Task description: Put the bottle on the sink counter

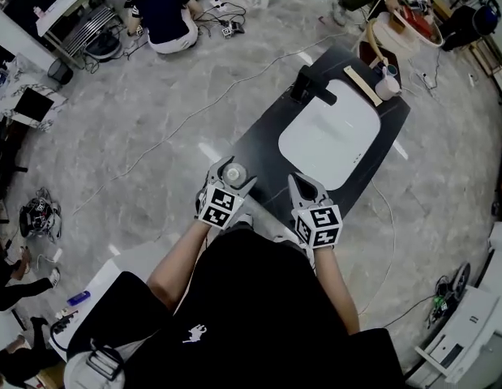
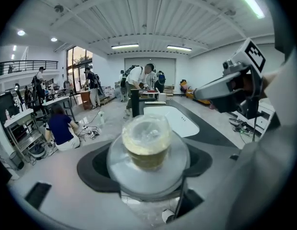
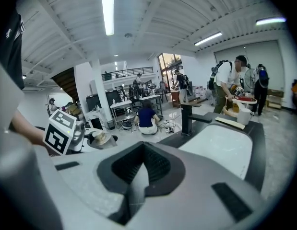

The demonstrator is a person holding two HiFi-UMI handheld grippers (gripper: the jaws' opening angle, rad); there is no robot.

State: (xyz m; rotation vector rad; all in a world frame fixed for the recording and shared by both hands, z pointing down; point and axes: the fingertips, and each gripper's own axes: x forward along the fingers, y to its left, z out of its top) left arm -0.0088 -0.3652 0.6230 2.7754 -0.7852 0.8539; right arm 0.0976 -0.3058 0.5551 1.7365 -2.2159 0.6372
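Left gripper (image 1: 231, 177) grips the bottle (image 2: 147, 147) over the near corner of the sink counter (image 1: 267, 148).

Largest in view is the dark sink counter, which stretches away from the person across the marbled floor. A white basin (image 1: 332, 132) is set into it, with a black faucet (image 1: 311, 87) at the basin's far left edge and a pale board (image 1: 362, 84) and a cup (image 1: 388, 83) at the far end. The left gripper's jaws stand wide and press on the sides of the clear bottle, which is upright with yellowish content; whether its base touches the counter cannot be told. The right gripper (image 1: 306, 189) hovers just beside it over the counter's near edge, its jaws together and empty.
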